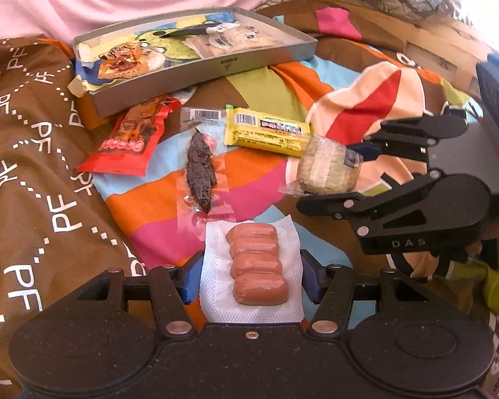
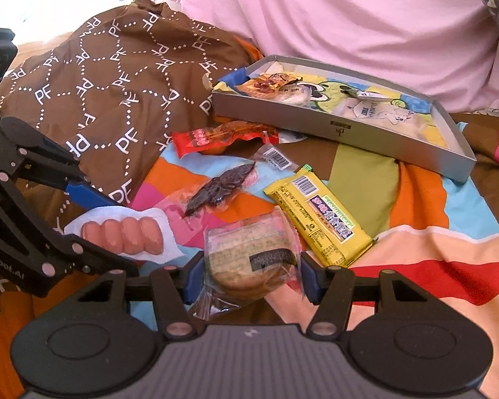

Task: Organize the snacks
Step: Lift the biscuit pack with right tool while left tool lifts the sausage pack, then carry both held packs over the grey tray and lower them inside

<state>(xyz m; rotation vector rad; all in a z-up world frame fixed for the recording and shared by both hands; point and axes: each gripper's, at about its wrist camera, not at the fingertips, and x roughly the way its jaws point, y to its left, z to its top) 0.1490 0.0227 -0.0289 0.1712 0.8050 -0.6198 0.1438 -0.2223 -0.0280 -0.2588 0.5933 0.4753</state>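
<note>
Snacks lie scattered on a bed with a patchwork cover, in front of a shallow grey tray that already holds a few packets. By my reading the step in hand is the pick-up: each hand-held gripper has a packet between its fingers, and the carry to the tray is not yet done. The next move calls for lifting both clear of the cover and over the tray's near wall, one at a time so the two do not crowd the same corner.

The left hand-held gripper is closed on a sausage pack, its blue pads touching the white edges of the wrap on either side. The right hand-held gripper is clamped on a wrapped round cake, pads pressing the crinkled film. Both packets sit near each other, well short of the tray.

Loose between them and the tray: a yellow bar, a red packet just beside the tray's front wall, and a dark dried snack in clear film.
</note>
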